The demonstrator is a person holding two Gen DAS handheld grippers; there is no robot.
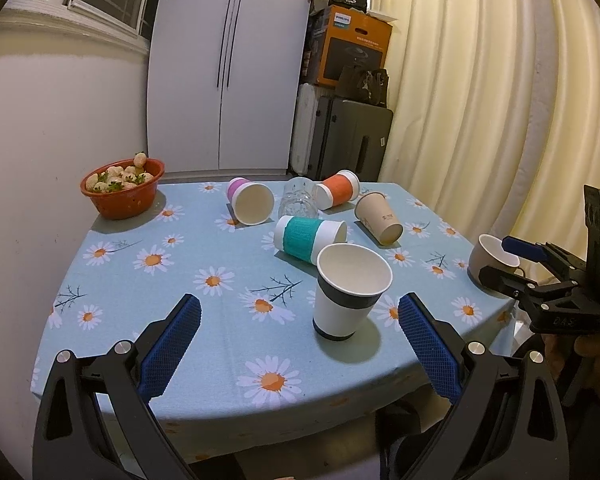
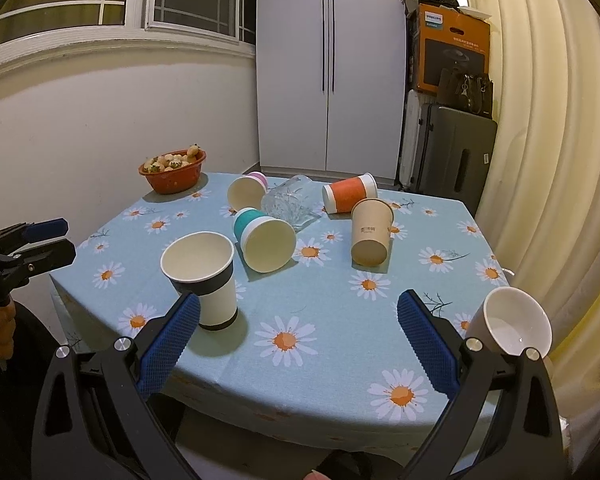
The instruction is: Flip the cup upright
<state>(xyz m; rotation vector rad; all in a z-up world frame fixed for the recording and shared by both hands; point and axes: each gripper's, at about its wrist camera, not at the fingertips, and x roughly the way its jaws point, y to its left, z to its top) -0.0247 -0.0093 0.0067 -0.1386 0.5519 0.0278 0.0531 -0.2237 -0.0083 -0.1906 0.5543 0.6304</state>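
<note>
Both grippers hang back off the near table edge, jaws spread wide, nothing held. One paper cup with a dark band (image 1: 350,292) already stands upright near the front. The next candidate looks to be the teal-sleeved cup (image 1: 310,238), lying on its side just behind it. From the left gripper (image 1: 300,320) it sits at about twelve o'clock, long axis running nine to three, mouth toward three. From the right gripper (image 2: 298,316) it lies around eleven o'clock, mouth facing the camera. The left looks nearer in line, but the upright cup stands squarely in its path. Beyond sit the plain brown cup (image 2: 370,232) at one o'clock, the orange-sleeved cup (image 2: 350,192), the pink-sleeved cup (image 2: 247,195) and a tipped glass (image 2: 290,204), packed close. The blue daisy tablecloth (image 2: 340,320) is open up front. A mug (image 2: 514,326) perches at the right edge, an easy knock-off risk.
</note>
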